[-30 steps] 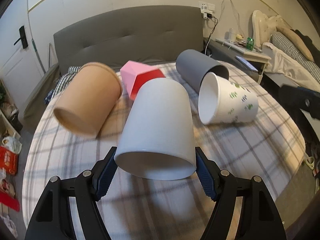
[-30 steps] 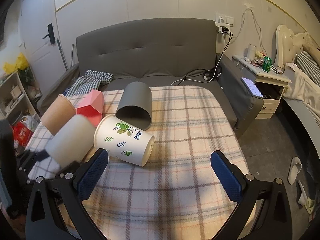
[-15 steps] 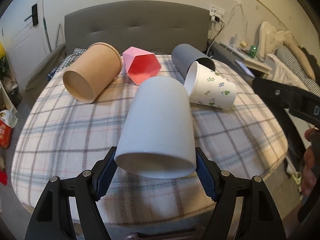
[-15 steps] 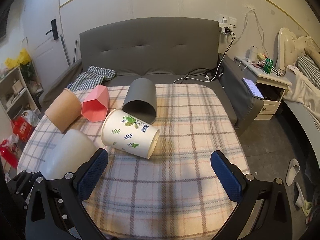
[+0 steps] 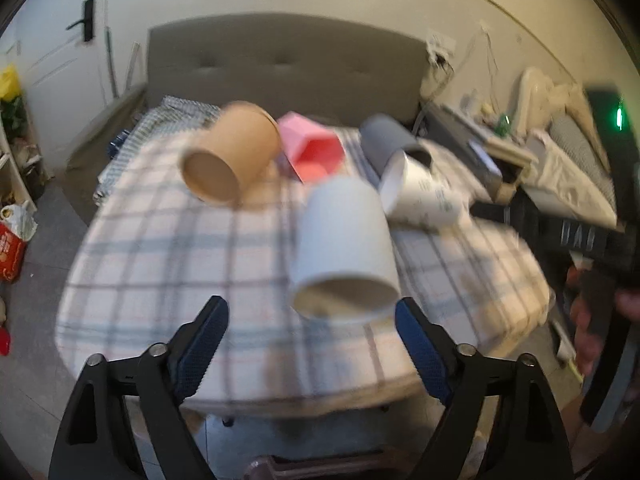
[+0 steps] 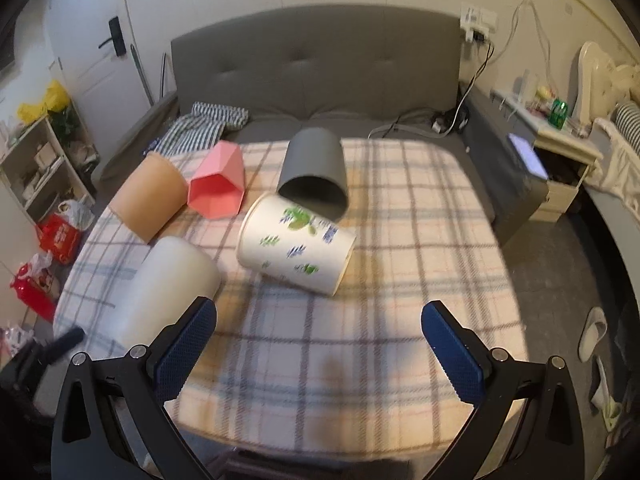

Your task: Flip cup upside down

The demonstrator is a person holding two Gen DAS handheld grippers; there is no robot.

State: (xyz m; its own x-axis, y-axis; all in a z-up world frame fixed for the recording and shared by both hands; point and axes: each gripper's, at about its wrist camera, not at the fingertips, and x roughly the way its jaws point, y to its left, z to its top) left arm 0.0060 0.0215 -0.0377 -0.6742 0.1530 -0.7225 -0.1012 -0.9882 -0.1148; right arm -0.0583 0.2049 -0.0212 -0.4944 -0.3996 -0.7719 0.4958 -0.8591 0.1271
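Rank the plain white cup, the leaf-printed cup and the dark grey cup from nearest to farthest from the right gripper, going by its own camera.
From the right gripper:
1. Plain white cup, lying by its left finger.
2. Leaf-printed cup, on its side mid-table.
3. Dark grey cup, behind it, toward the sofa.

white cup [image 5: 344, 236]: smooth matt plastic look. brown cup [image 6: 150, 196]: matt kraft paper. printed cup [image 6: 296, 250]: paper, slight sheen. pink cup [image 6: 218, 186], grey cup [image 6: 314, 168]: smooth matt plastic. counter [image 6: 420, 240]: soft plaid cloth. fingers [image 6: 450, 350]: blue textured rubber pads, black plastic frame.
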